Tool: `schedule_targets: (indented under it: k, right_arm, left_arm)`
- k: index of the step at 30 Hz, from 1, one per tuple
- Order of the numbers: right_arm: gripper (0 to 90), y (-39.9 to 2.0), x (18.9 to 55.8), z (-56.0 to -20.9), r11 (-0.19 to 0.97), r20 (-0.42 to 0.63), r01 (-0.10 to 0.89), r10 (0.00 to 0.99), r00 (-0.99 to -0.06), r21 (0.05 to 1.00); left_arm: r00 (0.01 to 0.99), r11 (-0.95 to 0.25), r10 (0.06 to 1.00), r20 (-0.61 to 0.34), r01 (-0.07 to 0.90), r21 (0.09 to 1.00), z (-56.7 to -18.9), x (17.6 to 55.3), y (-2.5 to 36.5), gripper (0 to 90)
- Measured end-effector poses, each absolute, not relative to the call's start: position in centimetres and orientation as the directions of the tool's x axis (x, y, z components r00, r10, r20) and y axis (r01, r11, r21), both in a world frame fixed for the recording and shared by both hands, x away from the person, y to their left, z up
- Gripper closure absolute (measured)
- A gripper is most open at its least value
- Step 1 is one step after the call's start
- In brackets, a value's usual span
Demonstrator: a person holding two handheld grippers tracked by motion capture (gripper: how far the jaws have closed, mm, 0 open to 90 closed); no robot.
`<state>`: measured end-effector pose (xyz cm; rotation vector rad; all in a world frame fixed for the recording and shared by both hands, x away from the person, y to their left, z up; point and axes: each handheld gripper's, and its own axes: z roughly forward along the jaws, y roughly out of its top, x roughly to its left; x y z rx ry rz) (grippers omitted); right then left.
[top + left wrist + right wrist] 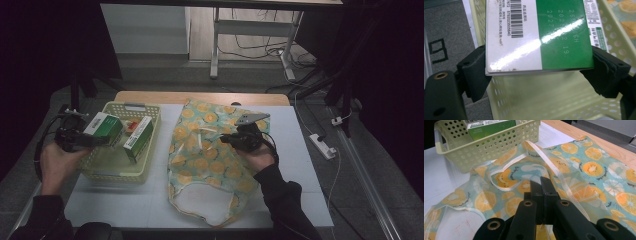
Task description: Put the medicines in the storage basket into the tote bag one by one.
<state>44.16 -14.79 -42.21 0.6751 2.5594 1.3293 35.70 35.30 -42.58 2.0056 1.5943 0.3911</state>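
My left gripper (86, 140) is shut on a green and white box (104, 126) and holds it just over the left side of a pale yellow basket (115, 172). In the left gripper view the box (536, 30) sits between the two pads, which press on its sides, with the basket wall (549, 95) below. A second green box (140, 136) leans inside the basket. My right gripper (227, 138) rests on an orange-slice patterned bag (205, 165). In the right gripper view that gripper (542, 186) has its jaws together, pinching the bag (594, 167) beside its translucent strap (509, 165).
A small red and white packet (131, 126) lies at the back of the basket. The basket (486, 152) stands close to the bag's left edge. A white mat (300, 165) covers the table, with a wooden strip (200, 97) at the far edge. A power strip (322, 145) lies on the floor to the right.
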Motion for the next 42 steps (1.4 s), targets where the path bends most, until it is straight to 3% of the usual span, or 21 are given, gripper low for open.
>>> schedule_targets:
  k: [15,42]
  right_arm:
    - [89.6,-14.9,44.2,-42.2,0.491,0.046,0.309,0.477,-0.878,0.814]
    - [89.5,-15.0,44.2,-42.1,0.488,0.048,0.310,0.476,-0.878,0.816]
  left_arm:
    - [0.333,-0.200,0.936,-0.111,0.766,0.610,-40.0,33.9,34.3,15.5]
    - [0.629,-0.397,0.760,-0.163,0.649,0.649,-38.6,32.2,25.3,15.5]
